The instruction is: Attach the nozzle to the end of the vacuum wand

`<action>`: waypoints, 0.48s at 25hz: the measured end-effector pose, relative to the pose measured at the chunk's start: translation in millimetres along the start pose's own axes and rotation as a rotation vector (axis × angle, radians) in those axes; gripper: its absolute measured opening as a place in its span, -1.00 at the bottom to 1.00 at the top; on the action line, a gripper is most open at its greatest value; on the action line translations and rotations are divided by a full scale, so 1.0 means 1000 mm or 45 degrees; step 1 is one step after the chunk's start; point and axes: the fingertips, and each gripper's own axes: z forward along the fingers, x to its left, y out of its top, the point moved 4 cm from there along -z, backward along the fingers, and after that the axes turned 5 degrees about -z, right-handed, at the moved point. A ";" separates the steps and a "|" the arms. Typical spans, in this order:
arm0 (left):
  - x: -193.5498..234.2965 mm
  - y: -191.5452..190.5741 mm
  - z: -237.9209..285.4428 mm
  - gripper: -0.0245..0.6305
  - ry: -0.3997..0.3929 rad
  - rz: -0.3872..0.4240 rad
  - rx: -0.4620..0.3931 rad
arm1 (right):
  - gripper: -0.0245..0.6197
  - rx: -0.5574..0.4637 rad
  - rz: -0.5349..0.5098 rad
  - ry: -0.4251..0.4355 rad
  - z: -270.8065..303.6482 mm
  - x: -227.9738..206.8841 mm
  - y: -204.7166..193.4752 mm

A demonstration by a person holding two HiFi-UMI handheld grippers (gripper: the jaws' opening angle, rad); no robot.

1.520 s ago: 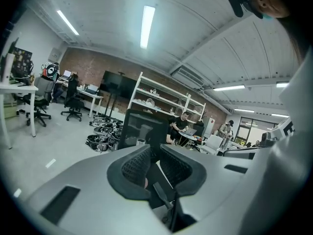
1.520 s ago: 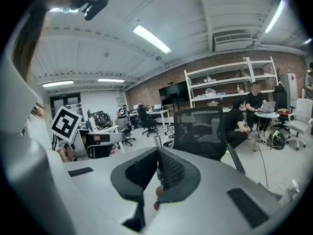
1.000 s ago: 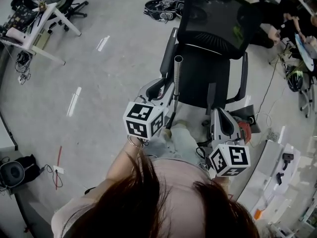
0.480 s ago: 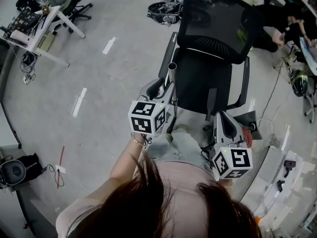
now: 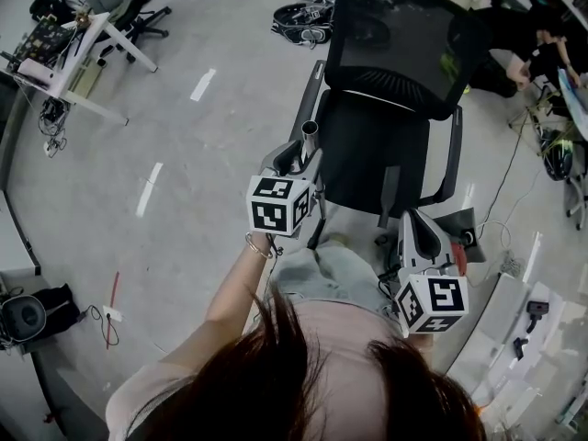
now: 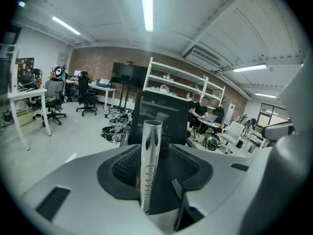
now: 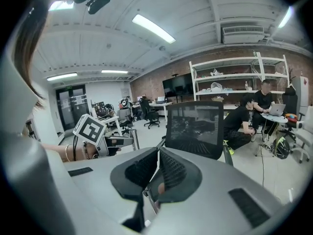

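Left gripper [image 5: 296, 157] is opening wide around the vacuum wand [image 6: 150, 158]; right gripper [image 7: 157, 156] is clenching shut; fetching the unseen nozzle is likely coming next.

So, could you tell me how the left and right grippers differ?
On the left gripper the jaws are opening, with the metal wand between them; on the right gripper they are shut. The left gripper reaches nearer the chair; the right gripper sits back by the person. Both carry marker cubes.

Dark hair [image 5: 276, 379], pale pink short-sleeved top [image 5: 322, 324]
A thin bracelet [image 5: 258, 246] circles the left wrist; light grey-green trousers [image 5: 335, 269] show beyond the top's edge.
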 end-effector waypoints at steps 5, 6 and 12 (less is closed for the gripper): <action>0.003 -0.005 0.019 -0.42 0.016 0.014 0.035 | -0.85 0.001 0.010 -0.010 0.002 -0.010 -0.002; 0.004 -0.007 0.022 -0.41 0.018 0.017 0.043 | -0.85 0.002 0.011 -0.012 0.002 -0.012 -0.003; 0.005 -0.013 0.043 -0.41 0.037 0.035 0.094 | -0.85 0.004 0.029 -0.018 0.004 -0.023 -0.006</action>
